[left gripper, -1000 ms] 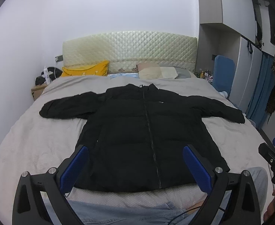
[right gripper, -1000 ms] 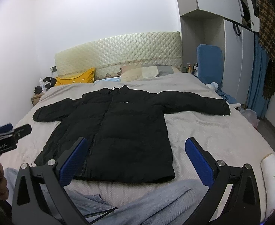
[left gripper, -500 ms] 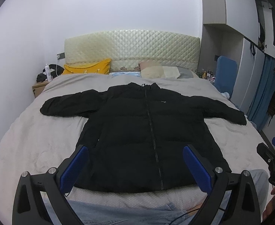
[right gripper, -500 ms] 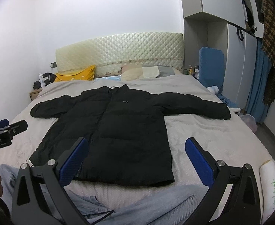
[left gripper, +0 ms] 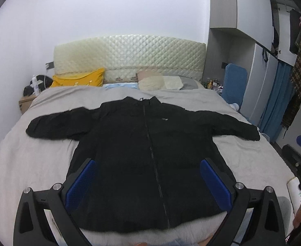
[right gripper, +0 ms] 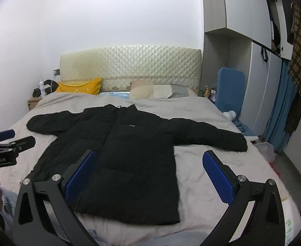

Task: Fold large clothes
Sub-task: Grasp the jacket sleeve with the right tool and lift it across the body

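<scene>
left wrist view: my left gripper (left gripper: 148, 181), fingers spread and empty, hovers above the hem of the black jacket (left gripper: 144, 155), which lies flat, zipped, sleeves outstretched on the bed (left gripper: 27, 164). right wrist view: my right gripper (right gripper: 149, 174), equally spread and empty, hangs over the jacket's hem corner (right gripper: 171, 217). a good first fold, i judge, pinches each cuff and carries it inward across the jacket's zip

Left hand-held gripper (left gripper: 148, 176) spread wide, right hand-held gripper (right gripper: 149, 170) likewise
</scene>
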### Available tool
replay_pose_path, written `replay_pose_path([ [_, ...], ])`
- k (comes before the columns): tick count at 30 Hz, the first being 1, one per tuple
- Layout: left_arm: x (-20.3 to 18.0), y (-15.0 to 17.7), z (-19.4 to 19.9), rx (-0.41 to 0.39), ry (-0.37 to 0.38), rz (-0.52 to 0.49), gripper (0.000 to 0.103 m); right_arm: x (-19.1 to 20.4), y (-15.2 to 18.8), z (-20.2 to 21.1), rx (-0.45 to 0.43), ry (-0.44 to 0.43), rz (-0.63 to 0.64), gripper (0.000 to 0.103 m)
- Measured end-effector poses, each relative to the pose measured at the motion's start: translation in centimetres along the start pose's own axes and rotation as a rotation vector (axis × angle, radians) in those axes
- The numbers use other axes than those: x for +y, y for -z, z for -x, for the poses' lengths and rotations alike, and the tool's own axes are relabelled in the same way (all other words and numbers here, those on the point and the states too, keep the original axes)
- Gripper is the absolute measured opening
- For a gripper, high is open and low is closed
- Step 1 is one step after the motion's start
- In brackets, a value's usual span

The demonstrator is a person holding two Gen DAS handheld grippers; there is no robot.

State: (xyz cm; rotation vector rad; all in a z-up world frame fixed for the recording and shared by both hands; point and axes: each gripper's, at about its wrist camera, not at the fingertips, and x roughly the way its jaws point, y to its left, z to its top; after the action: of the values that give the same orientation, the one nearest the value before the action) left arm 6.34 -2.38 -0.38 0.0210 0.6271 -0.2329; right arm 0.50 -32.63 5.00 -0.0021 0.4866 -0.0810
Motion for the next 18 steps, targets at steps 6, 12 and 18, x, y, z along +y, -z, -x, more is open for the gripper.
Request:
replay_pose_path([
  [6,0.0,-3.5,-2.7,0.007,0.075,0.019,0.102,-2.5,-2.7,-1.4,-0.040,0.070,-0.008,0.103],
  [12,0.1,-6.2,-4.5,-0.027,0.076,0.025,0.102,-6.2,-4.8,-2.6,-0.086,0.109,-0.037,0.103],
  [18,0.8,-6.9,-7.6,-0.015,0.092,0.039,0.102,-10.9,-5.4,-4.9,-0.163,0.202,-0.101,0.103],
])
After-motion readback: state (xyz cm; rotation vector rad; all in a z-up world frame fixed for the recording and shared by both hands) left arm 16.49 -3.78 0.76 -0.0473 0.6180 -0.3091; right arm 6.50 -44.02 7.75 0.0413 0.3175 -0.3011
